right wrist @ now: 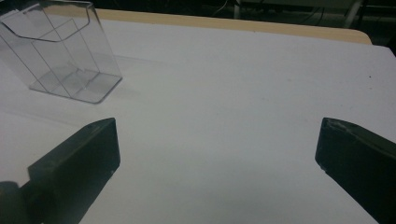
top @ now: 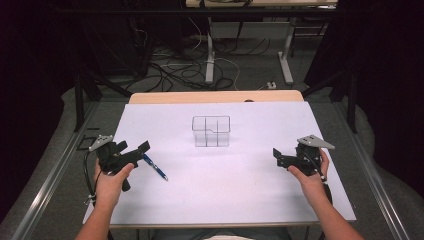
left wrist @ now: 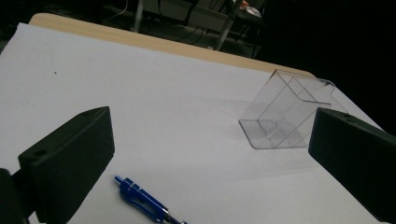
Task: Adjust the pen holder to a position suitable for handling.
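Observation:
A blue pen [top: 155, 167] lies on the white table sheet [top: 235, 190] at the left, its tip pointing toward the near right. My left gripper [top: 133, 148] hovers just left of the pen with its jaws wide apart and nothing between them. In the left gripper view the pen [left wrist: 144, 200] lies low between the jaws of my left gripper [left wrist: 210, 140]. A clear plastic holder with compartments [top: 211, 131] stands empty at the middle of the sheet. My right gripper [top: 279, 157] is open at the right, aimed toward the holder [right wrist: 65, 51], and holds nothing.
The table's wooden far edge [top: 215, 96] runs behind the sheet. Beyond it, cables and desk legs [top: 210, 60] cover the floor. Metal rails [top: 55, 175] flank the table on both sides. Bare sheet lies between the two grippers.

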Motion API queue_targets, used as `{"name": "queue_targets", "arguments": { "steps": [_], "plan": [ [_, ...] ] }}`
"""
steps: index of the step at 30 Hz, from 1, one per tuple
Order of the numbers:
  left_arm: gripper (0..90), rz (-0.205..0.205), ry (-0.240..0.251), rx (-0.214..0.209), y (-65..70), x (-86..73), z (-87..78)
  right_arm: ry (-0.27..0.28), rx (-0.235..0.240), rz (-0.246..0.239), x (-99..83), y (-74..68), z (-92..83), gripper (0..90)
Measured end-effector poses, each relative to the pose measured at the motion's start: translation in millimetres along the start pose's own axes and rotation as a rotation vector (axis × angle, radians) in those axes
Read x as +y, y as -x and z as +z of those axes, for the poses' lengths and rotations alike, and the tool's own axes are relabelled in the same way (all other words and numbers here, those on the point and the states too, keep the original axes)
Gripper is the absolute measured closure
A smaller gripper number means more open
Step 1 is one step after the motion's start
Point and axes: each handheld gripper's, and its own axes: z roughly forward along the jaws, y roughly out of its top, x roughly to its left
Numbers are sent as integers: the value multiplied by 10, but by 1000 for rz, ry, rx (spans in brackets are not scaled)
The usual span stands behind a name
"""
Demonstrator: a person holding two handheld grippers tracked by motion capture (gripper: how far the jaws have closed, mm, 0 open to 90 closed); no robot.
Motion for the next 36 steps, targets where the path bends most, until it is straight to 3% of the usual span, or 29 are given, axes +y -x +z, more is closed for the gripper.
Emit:
{"name": "queue_targets", "arguments": {
  "steps": [4, 9, 14, 15, 18, 22, 27, 36],
  "plan": [
    [2, 10, 16, 26, -29, -28, 13, 3, 7, 3, 12, -87, 33, 0],
    [1, 17, 19, 55, -82, -61, 28, -41, 28, 3, 14, -235, 90, 0],
    [2, 19, 12, 69, -128, -81, 26, -72, 57, -27, 34, -408, 145, 0],
    [1, 21, 21, 68, -133, -86, 30, -76, 44, -41, 47, -443, 157, 0],
    [1, 21, 26, 57, -153, -95, 33, -67, 51, -41, 113, -548, 176, 24],
    [2, 37, 17, 56, -168, -109, 35, -36, 64, -81, 162, -723, 225, 39],
    [1, 34, 21, 41, -184, -102, 26, -23, 108, -139, 183, -993, 334, 55],
    [1, 20, 14, 52, -192, -128, 48, -27, 213, -177, 272, -1433, 499, 152]
  ]
}}
